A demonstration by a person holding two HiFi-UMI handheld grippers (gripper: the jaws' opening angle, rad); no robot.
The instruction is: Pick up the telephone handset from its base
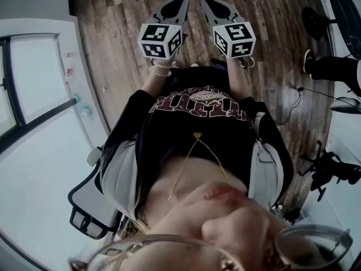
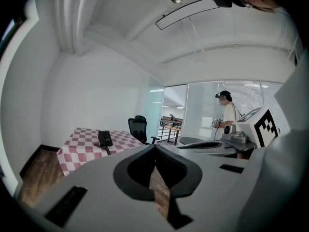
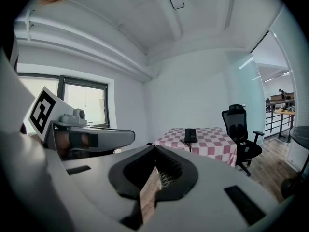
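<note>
Phone (image 3: 190, 135) sits on the checkered table (image 3: 215, 143), right of centre in the right gripper view, well apart from both claws. Left gripper (image 2: 155, 147) and right gripper (image 3: 154, 147) are clenched and empty. The handset is probably light, stiff, slick plastic with a cord, so grip it mid-length across its width.

worktop (image 2: 79, 141) – far off, under a red-and-white checked cloth | black office chair (image 2: 139, 128) – just beside the worktop's right end | person (image 2: 228, 114) standing far right | wood floor (image 1: 113, 27), dark planks | window (image 3: 84, 103) left of the worktop
</note>
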